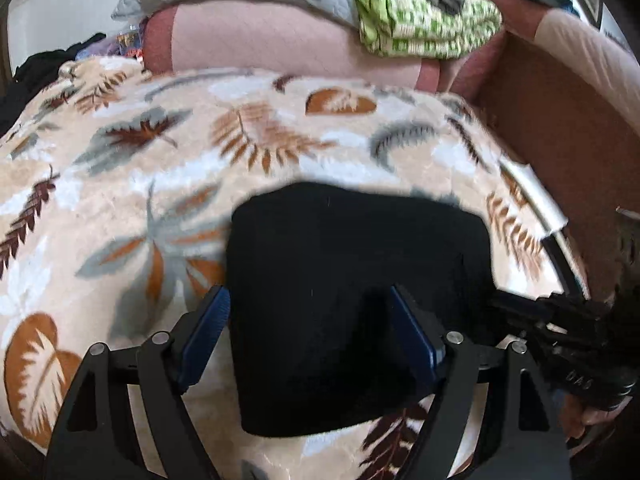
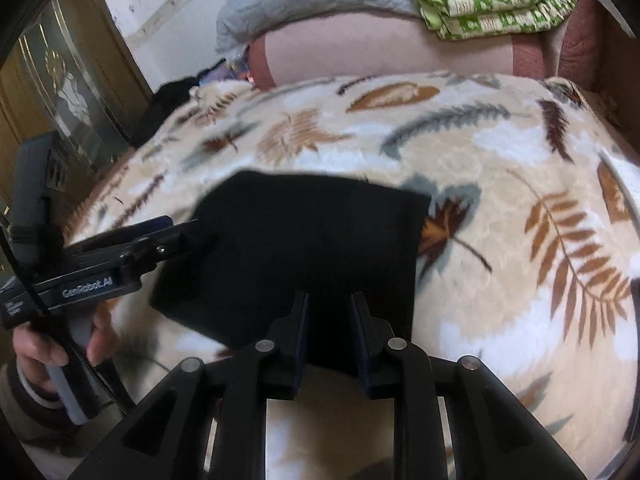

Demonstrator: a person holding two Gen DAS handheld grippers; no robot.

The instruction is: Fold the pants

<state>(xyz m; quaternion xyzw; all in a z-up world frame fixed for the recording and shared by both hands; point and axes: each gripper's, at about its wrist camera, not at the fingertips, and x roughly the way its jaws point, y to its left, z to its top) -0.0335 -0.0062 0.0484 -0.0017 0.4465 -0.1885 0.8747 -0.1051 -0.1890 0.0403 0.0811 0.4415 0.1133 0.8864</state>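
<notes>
Now folded black pants (image 1: pixel 356 300) lie on the blanket (image 1: pixel 120 200) (leaf-patterned); left gripper (image 1: pixel 310 300) gapes wide; right gripper (image 2: pixel 330 300) slightly parted, empty.

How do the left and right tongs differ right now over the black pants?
The left tongs stand wide open; the right tongs show only a narrow gap. The left tongs straddle the near left part of the folded black pants; the right tongs sit at the near edge. Neither visibly grips the cloth.

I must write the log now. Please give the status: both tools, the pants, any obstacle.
Left tool open over the pants. Right tool narrowly open, nothing gripped. Black pants folded compact on leaf-print blanket. No obstacle seen.
</notes>
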